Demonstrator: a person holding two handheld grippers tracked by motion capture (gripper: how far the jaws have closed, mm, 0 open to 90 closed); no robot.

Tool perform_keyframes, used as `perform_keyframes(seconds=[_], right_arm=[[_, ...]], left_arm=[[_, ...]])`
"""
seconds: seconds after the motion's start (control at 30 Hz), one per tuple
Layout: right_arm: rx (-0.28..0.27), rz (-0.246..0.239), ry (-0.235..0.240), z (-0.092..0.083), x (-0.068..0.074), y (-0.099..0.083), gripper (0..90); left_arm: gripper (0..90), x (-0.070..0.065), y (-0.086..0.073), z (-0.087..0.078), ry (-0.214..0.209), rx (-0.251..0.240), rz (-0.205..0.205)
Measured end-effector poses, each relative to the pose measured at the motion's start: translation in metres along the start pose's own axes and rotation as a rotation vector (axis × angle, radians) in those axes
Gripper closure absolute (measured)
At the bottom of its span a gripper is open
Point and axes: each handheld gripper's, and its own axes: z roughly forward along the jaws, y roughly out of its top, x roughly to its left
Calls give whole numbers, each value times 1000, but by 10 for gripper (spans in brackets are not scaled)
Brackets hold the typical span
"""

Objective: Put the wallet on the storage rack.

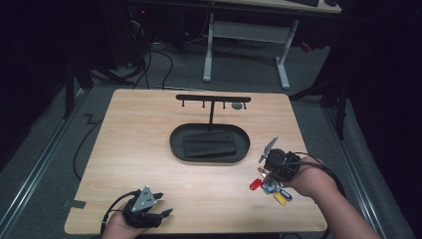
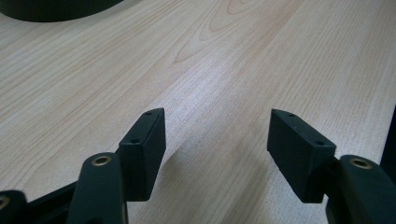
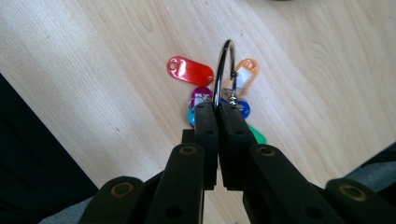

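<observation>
Metal, thin and round: a key ring pinched edge-on between the closed black pads of the right gripper, standing upright out of the clamp. Hung from it, a bunch of coloured plastic key tags: red oval lying flat to the left, orange to the right, purple, blue and green bunched close under the jaw tips. From the high view, same bunch dangling below the right gripper, near the table's front right corner; red tag and yellow tag sticking out on either side. Whether the lowest tags touch the wood or hang just clear: cannot tell.

Pale wood-grain tabletop underneath. Resting low at the front left edge, the left gripper, grey three-cornered plate on top, jaws spread wide apart with nothing between them; in the left gripper view, bare wood between the two black pads and a soft shadow under each.

Mid-table, well apart from both hands, a black oval tray with a flat dark rectangular pad lying in it. Rising from the tray's far side, a slim black T-shaped stand with small hooks under its crossbar.
</observation>
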Motion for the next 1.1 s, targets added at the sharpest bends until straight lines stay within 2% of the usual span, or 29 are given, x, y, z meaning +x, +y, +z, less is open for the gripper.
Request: perform_keyframes(seconds=[0.23,0.47,1.07,1.1], right_arm=[[-41,-4,-42,-22,-2,6,880],[-66,1,-60,-39,-8,11,881],[-122,64,-20,-68,-25,30,881],[-130,73,-16,-71,-29,33,881]], left_arm=[[378,0,0,-1,3,-5,0],[378,1,-1,0,5,-7,-2],[378,2,-1,-2,7,-12,-2],[378,2,-1,-2,8,-15,-2]])
